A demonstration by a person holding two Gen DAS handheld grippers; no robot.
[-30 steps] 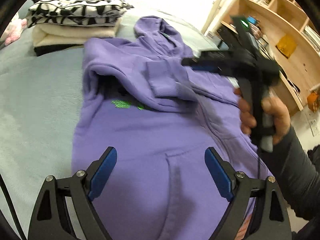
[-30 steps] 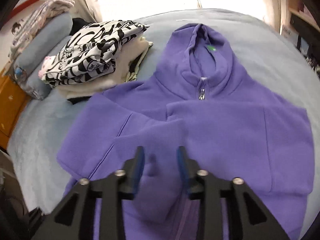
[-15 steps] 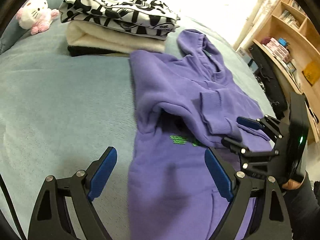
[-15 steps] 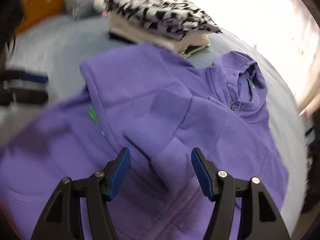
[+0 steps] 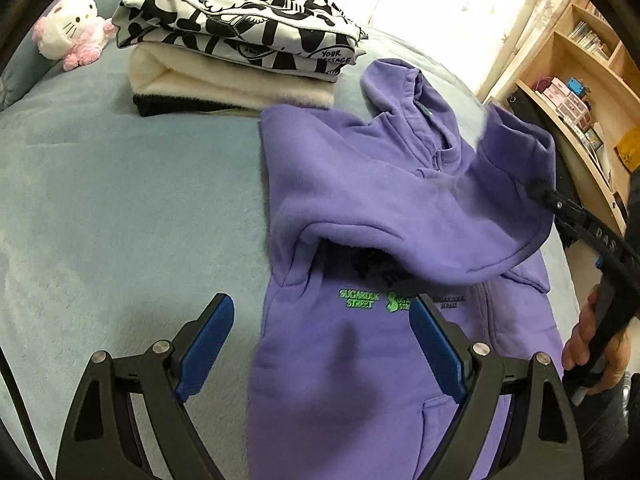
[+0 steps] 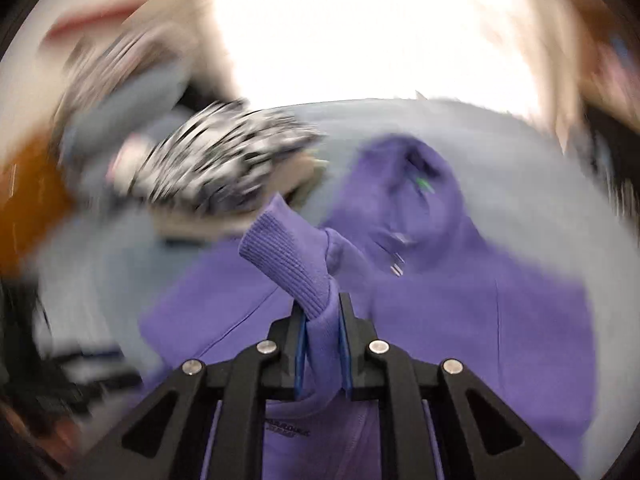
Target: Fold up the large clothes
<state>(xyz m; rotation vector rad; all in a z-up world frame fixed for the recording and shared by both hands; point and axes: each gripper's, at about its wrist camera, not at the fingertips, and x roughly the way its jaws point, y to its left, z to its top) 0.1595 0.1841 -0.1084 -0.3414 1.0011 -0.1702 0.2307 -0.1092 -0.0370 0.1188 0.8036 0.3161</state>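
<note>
A purple hoodie (image 5: 360,184) is lying on a grey-blue bed (image 5: 120,208). The left gripper (image 5: 320,344) is hovering wide open above its hem; the right gripper (image 6: 322,344) is closing, pinching the ribbed sleeve cuff (image 6: 288,260) and lifting it.

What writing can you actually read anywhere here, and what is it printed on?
"SUGARDDX STREET", roughly, small green print: chest of the purple hoodie.
The green print beside it and a darker copy further right: too small to read.
"YOUR", with a part-hidden word beneath: black-and-white folded top on the stack.
"DAS": right gripper body.
Shelf items: too small to read.
</note>
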